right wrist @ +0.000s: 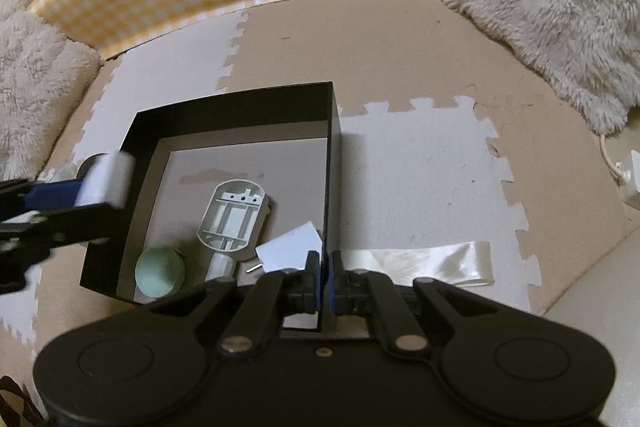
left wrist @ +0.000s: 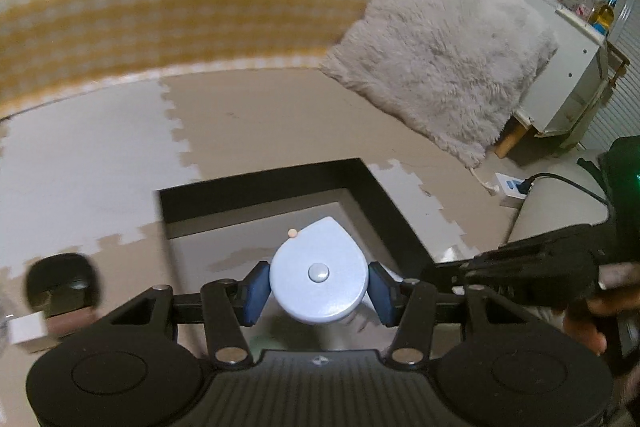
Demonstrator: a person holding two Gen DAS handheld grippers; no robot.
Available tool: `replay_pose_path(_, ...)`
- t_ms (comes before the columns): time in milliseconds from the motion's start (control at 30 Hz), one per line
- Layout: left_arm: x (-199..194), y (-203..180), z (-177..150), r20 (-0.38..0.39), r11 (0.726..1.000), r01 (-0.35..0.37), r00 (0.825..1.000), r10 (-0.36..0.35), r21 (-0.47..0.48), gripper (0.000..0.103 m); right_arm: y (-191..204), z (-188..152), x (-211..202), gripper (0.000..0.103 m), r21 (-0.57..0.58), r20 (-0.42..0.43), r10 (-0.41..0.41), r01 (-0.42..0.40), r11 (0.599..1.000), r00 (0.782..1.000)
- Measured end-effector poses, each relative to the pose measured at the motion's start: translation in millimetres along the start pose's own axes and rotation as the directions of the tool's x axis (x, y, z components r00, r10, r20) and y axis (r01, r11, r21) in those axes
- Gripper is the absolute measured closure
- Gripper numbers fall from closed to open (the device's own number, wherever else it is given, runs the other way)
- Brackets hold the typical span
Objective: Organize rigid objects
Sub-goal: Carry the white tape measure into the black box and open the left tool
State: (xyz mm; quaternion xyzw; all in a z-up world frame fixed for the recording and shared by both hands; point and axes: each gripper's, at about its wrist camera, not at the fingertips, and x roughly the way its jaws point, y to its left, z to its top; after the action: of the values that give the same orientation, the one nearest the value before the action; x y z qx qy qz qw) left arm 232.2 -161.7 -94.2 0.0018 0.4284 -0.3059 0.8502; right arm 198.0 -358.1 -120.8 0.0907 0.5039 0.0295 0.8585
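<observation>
My left gripper [left wrist: 318, 285] is shut on a pale blue teardrop-shaped case [left wrist: 320, 251] with a round button in its middle. Its blue pads [left wrist: 256, 287] press on both sides of the case. It hangs over the black open box [left wrist: 280, 175]. In the right wrist view the same case [right wrist: 108, 179] is above the box's left wall. My right gripper [right wrist: 324, 275] is shut on the thin right wall of the black box [right wrist: 240, 99]. Inside the box lie a grey plastic housing [right wrist: 234, 215], a green round piece [right wrist: 160, 271] and a white card [right wrist: 290, 247].
The box stands on a beige and white foam puzzle mat [right wrist: 420, 167]. A fluffy pillow [left wrist: 440, 67] and a yellow checked cushion [left wrist: 160, 7] border it. A white satin strip [right wrist: 432, 263] lies right of the box. A power strip [left wrist: 510, 189] and a white cabinet [left wrist: 576, 75] are at the right.
</observation>
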Motion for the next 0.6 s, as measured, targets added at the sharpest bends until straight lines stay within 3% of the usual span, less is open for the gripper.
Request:
replay_pose_path(367,76.7,-30.0,34.3,-0.025,0.996,0.039,0.999,-0.038,0.080,0.050,-4.6,-0.1,-0.1,0.098,0.013,0.002,0.025,-0.025,1.000,1.000)
replay_pose_path(600,102.6,-26.9,26.6,-0.093,0.996,0.045,0.995,-0.039,0.071,0.049,-6.5,0.3,-0.3,0.098,0.021,0.001,0.035,-0.035,0.999,0.999)
